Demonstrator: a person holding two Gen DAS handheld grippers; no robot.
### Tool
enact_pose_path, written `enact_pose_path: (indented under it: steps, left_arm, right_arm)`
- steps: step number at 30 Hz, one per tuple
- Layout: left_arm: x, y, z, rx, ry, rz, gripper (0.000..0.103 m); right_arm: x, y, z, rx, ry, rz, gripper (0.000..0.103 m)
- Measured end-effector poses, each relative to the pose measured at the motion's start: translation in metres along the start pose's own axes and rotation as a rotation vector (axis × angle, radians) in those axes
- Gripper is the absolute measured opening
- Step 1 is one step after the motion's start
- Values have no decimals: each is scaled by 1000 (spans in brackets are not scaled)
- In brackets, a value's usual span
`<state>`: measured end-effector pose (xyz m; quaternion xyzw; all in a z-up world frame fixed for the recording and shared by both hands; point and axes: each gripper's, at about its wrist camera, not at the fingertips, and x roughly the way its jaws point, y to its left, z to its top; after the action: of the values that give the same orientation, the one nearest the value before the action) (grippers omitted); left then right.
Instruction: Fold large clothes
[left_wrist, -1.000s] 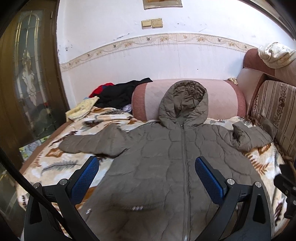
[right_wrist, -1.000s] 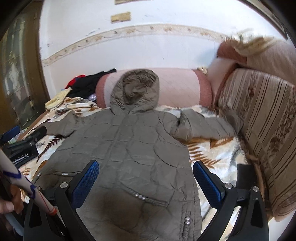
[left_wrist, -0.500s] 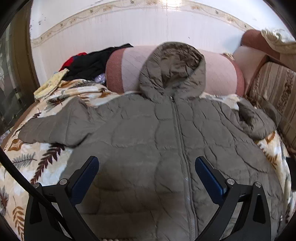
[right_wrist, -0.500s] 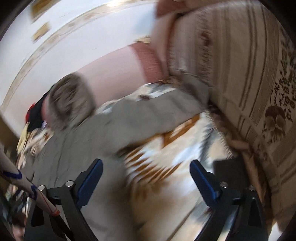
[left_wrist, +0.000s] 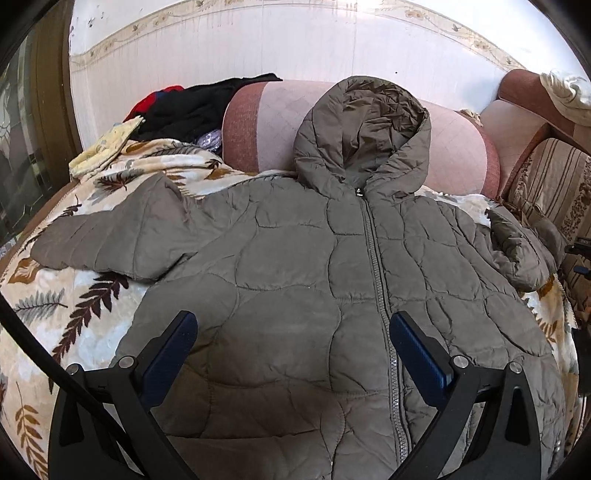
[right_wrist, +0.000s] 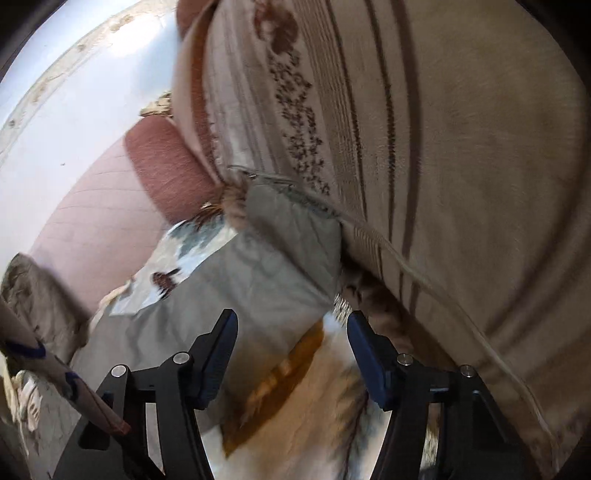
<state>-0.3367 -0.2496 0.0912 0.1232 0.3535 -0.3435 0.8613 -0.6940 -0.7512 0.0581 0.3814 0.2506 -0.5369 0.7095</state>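
Lying zipped and face up on a cream bedspread printed with brown leaves (left_wrist: 55, 314), one olive-green quilted hooded jacket (left_wrist: 314, 295) spreads out directly ahead of and below the left hand-held gripper (left_wrist: 293, 354). That gripper's two blue-padded jaws stand wide apart over the jacket's lower front, with nothing pinched between them; the zip runs just inside the right-hand jaw. Beyond the gripper the hood rests against one pink and rust-coloured bolster cushion (left_wrist: 266, 122). To the far left of it one heap of black and red clothes (left_wrist: 192, 107) and one pale yellow cloth (left_wrist: 107, 144) sit at the bolster's end. One sleeve reaches out to the left, the other to the right, where it ends close to a beige striped sofa back with brown flower motifs (left_wrist: 554, 177).

The right hand-held gripper (right_wrist: 290, 350) is over that right sleeve (right_wrist: 266, 266), in a blurred view. Its jaws have just been closing, yet a clear gap remains between them and they press on nothing; the cuff lies just ahead, with bare bedspread (right_wrist: 295, 387) under the gap. The striped sofa back (right_wrist: 461, 184) crowds in close on the right, touching the cuff's far edge and leaving little room on that side. The bolster (right_wrist: 110, 214) lies ahead to the left.
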Motion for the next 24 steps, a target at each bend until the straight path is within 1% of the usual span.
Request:
enact_pose_path:
  steps: [2,6,8,9,10,11,12,13,14,15,17,24]
  left_arm:
    - [3,1,0,0,5,0,103]
    - [8,1,-1,8,12,4,103]
    - [11,0,-1,13,19,2,103]
    - [11,-1,-2,14,21,0,103]
    - [13,-1,-2,17,25,2,103]
    - [15,-2,-2,21,29,5,103]
    - [16,-3,-2,25,32,6,103]
    - [17,-3,-2,26,34,7,103]
    - [17,-4,-2,28,35,7,103]
    - [17,-4,-3,29,35,8,103]
    - [17,-4,-3,27,31,7,103]
    - [11,-2,-4,28,19,12,103]
  right_arm:
    - [12,-3,7,10,1,-12,66]
    - [33,-10,17,33,15,-42,59]
    - [42,-15,20,52,24,-28,54]
    - [47,-14,22,46,28,-39,53]
    - [51,-14,23,35,34,-44,48]
    - [60,-10,25,13,49,-34,33]
    - [63,-7,25,-11,61,-45,23]
    - [62,-5,24,-31,56,-66,18]
    - [58,-6,24,-36,43,-60,16]
    - [51,-7,23,-39,22,-44,15]
    - [34,-6,23,-57,-9,-39,13]
    - [-55,-6,39,-70,-150,-13,10]
